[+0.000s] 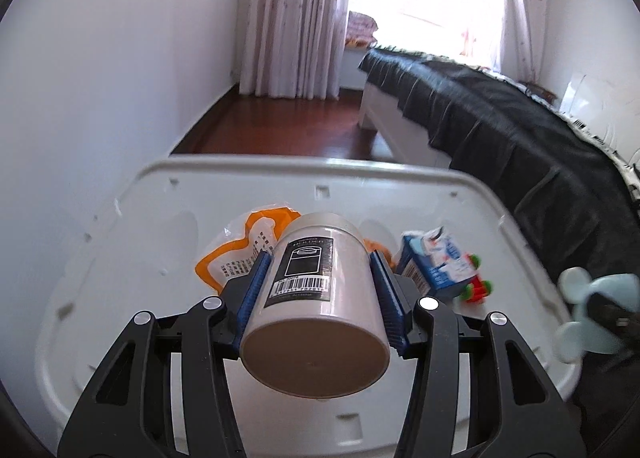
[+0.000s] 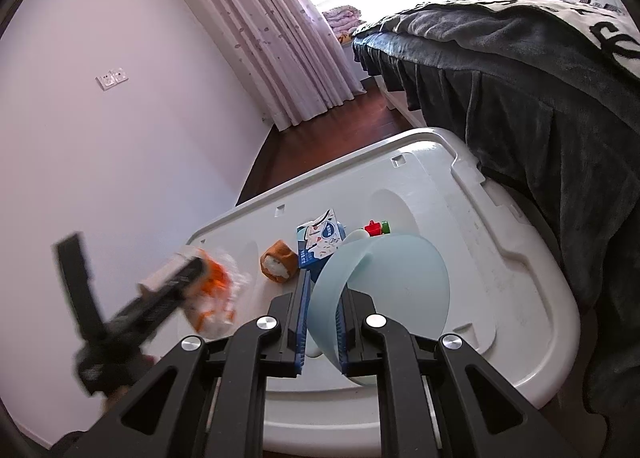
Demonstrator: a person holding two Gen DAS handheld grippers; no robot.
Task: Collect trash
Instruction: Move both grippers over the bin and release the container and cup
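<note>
My left gripper (image 1: 318, 272) is shut on a white cylindrical jar (image 1: 320, 298) with a black barcode label, held above the white plastic lid (image 1: 120, 258). My right gripper (image 2: 322, 294) is shut on the rim of a pale blue plastic bowl (image 2: 396, 282), also above the lid (image 2: 500, 278). On the lid lie an orange and clear wrapper (image 1: 236, 254), a blue and white milk carton (image 1: 436, 262), a red and green toy piece (image 1: 478, 290), and a brown bun-like item (image 2: 276, 266). The left gripper shows blurred at the left of the right wrist view (image 2: 132, 310).
A bed with a dark grey cover (image 1: 500, 130) stands close on the right of the lid. A white wall (image 1: 100, 78) runs along the left. Dark wooden floor (image 1: 288, 122) and curtains (image 1: 296, 18) lie beyond.
</note>
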